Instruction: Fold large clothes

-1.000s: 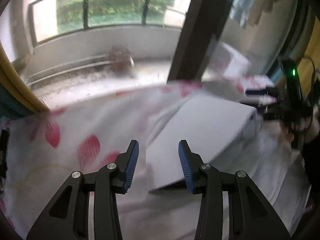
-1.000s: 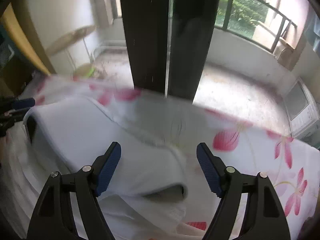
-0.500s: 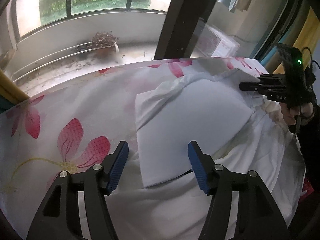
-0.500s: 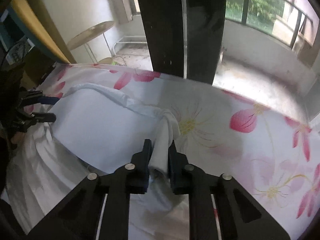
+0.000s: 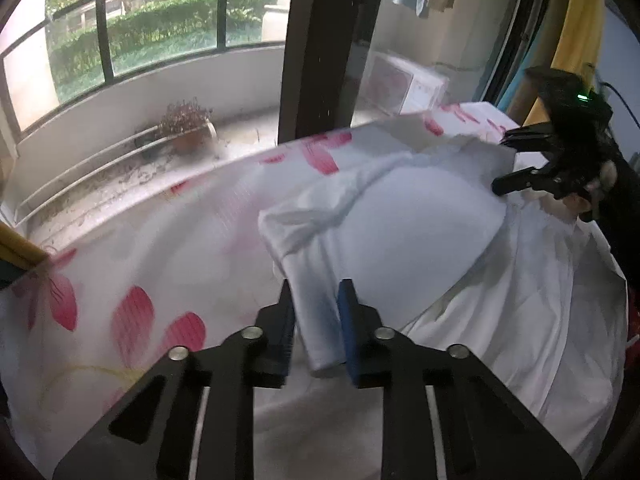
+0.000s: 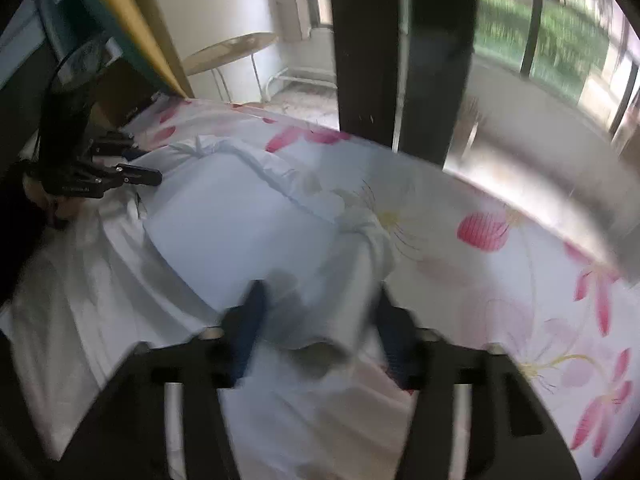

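A white garment (image 5: 420, 232) is seen spread on the flower-print bedsheet (image 5: 132, 280), partly folded, w/ a bunched edge along its far side. The left gripper (image 5: 316, 320) has just been closing, and a rolled fold of the garment is pinched btwn its blue pads. The right gripper (image 6: 316, 320) has just been opening; its jaws are stood wide w/ cloth lying btwn them, not pressed. That view is blurred tho. No readable writing or brand can be made out anywhere.
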`<state>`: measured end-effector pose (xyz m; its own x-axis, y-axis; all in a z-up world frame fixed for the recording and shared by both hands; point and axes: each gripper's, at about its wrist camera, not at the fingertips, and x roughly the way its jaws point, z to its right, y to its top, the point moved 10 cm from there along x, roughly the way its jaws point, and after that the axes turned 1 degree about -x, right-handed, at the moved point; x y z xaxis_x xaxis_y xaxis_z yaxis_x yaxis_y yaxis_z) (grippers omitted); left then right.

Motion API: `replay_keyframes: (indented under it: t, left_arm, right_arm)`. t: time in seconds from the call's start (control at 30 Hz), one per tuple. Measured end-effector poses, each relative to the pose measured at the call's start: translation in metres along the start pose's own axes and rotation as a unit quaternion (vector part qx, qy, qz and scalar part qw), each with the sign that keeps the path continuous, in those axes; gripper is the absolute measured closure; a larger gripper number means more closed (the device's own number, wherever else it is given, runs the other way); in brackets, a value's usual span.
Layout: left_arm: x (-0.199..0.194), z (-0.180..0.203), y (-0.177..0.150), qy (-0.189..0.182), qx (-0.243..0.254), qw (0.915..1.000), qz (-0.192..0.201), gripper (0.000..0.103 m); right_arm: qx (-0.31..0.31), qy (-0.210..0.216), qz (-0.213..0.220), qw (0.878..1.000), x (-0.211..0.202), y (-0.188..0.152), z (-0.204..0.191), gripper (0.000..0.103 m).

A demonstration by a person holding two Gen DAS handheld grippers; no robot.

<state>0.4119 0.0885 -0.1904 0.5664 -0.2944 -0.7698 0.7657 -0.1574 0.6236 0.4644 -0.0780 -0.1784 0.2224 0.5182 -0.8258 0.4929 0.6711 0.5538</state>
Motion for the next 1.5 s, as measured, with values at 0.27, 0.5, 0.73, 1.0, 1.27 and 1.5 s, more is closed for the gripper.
replay_keyframes:
  t: [0.27, 0.5, 0.73, 1.0, 1.27, 1.5]
  left_arm:
    - [-0.034, 0.010, 0.028, 0.084, 0.077, 0.9905, 0.077, 0.090]
    - [-0.047, 0.046, 0.023, 0.174, 0.196, 0.9562, 0.131, 0.090]
    - [-0.043, 0.055, -0.011, 0.168, 0.201, 0.9591, 0.108, 0.088]
    - [-0.074, 0.070, -0.024, 0.143, 0.181, 0.9647, 0.127, 0.087]
    - [-0.100, 0.097, -0.049, 0.132, 0.179, 0.9659, 0.132, 0.087]
    - [-0.113, 0.119, -0.078, 0.115, 0.184, 0.9684, 0.123, 0.087]
  right_arm:
    - [0.010, 0.052, 0.011, 0.999, 0.017, 0.020, 0.000, 0.087]
    - [-0.119, -0.168, 0.115, 0.972, -0.013, 0.044, -0.026, 0.090]
    - [-0.205, -0.241, 0.115, 0.942, -0.001, 0.007, -0.061, 0.086]
    - [-0.132, -0.171, 0.128, 0.968, -0.029, -0.013, -0.062, 0.079]
    - [-0.128, -0.172, 0.125, 0.969, -0.041, -0.051, -0.080, 0.079]
    - [-0.144, -0.192, 0.102, 0.966, -0.051, -0.087, -0.095, 0.073]
